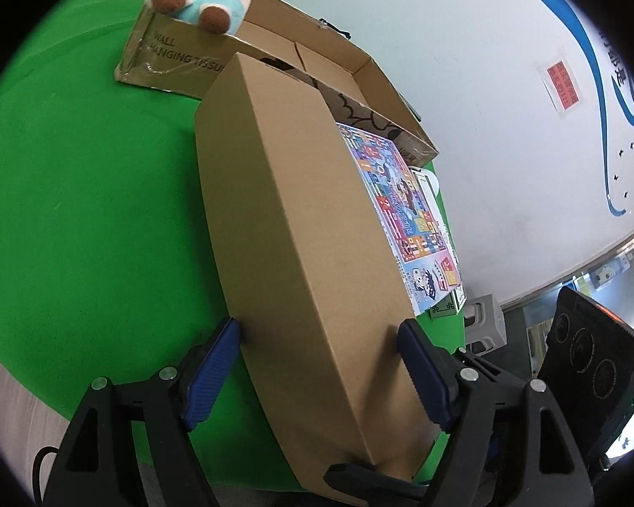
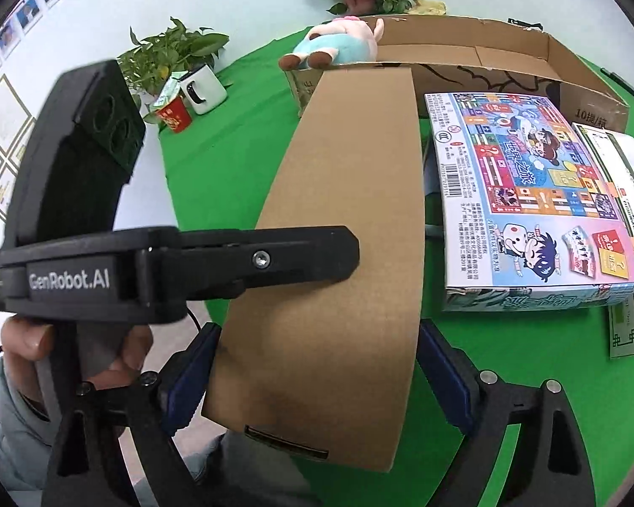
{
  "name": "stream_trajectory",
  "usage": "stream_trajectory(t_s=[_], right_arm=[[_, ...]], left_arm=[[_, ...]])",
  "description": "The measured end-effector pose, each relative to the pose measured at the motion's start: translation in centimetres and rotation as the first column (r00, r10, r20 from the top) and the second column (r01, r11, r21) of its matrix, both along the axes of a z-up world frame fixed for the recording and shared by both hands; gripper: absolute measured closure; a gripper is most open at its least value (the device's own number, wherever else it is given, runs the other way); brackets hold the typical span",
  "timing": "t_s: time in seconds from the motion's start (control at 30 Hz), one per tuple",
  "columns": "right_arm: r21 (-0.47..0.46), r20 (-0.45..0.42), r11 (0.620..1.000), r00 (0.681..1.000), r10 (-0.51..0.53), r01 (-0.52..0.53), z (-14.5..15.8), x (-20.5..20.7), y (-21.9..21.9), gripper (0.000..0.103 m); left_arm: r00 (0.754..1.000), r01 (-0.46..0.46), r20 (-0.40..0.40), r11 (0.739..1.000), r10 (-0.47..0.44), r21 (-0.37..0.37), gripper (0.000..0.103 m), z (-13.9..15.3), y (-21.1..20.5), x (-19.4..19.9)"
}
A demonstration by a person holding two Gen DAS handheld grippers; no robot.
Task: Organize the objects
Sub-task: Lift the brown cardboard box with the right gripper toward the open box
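Hidden near us: the box's (image 1: pixel 308 232) near end juts past the table (image 1: pixel 84 190) edge over grey cloth. Both views cut off its underside, so we cannot tell what bears it there.
Left tool (image 1: pixel 319 329): wide, one blue pad on each side of the box. The tips meet the cardboard edges, but we cannot tell whether they press.
Right tool (image 2: pixel 317 333): wide too, closed on the box, with its pads against the two long edges near the slotted end.
Hand (image 2: pixel 118 350): wrapped round the left tool's grip, partly behind the right tool's frame. The left tool's finger lies across the box face.
Box: long, plain brown, lying on the green table. It runs from between both tools away to the carton (image 2: pixel 465 42), which hides its far end.
Game (image 2: pixel 528 194): a colourful flat pack just right of the box. It rests on something we only glimpse beneath.
Right edge: a white and green pack (image 2: pixel 613 194), cut off, its print too small to read.
Carton: open and shallow, its floor mostly hidden behind the box.
Plush (image 2: pixel 338 42): on the carton's left corner, face turned away.
Far left: mug (image 2: pixel 203 88), red cup (image 2: pixel 175 114) and plants (image 2: pixel 169 55), well apart from the box.
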State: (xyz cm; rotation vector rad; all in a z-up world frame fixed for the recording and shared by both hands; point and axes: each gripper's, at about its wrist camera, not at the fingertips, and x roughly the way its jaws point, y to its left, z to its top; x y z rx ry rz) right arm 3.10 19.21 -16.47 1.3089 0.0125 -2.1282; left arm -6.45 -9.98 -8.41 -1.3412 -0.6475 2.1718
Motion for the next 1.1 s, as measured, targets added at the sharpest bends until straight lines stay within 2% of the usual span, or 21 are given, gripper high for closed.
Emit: stream_trajectory(t_s=[0.1,0.23,0.3,0.5,0.57,0.77,0.93,1.1], right_arm=[[-0.022,0.012,1.000,1.000,0.006,-0.006,0.1,0.1,-0.1,0.014],[-0.045,0.026,0.999,1.000,0.009,-0.007,0.2,0.6,0.2,0.014],[-0.067,0.046,0.998,0.999,0.010,-0.007,0.1,0.7,0.6,0.014],[-0.094,0.087,0.996,0.996,0.016,-0.007,-0.3,0.8,0.9,0.015],[-0.091,0.092,0.996,0.996,0.020,-0.012,-0.4,1.0,0.8,0.015],[-0.092,0.058,0.996,0.998,0.019,-0.014,0.4,1.5,0.7,0.015],[-0.090,-0.020,0.996,1.000,0.012,-0.014,2.7,2.2,0.7,0.016],[-0.106,-0.113,0.994,0.993,-0.019,0.007,5.9,1.9,1.2,0.016]], left_arm=[[1.000,-0.016,0.006,1.000,0.016,-0.017,0.026,0.1,-0.4,0.2],[0.999,-0.031,0.026,1.000,0.031,0.003,0.026,-0.2,-0.9,0.1],[0.998,-0.039,0.056,0.999,0.039,0.016,0.023,-0.5,-1.2,0.0],[0.984,-0.072,0.172,0.990,0.051,0.123,0.022,-2.3,-1.9,0.4],[0.980,-0.087,0.188,0.986,0.059,0.145,0.022,-2.7,-2.2,0.6],[0.991,-0.082,0.113,0.989,0.068,0.122,0.025,-0.9,-1.8,1.4],[0.998,-0.060,-0.007,0.997,0.060,0.041,0.025,3.0,-0.8,1.5],[0.994,-0.034,-0.108,0.999,0.035,0.016,0.025,6.6,-0.1,0.4]])
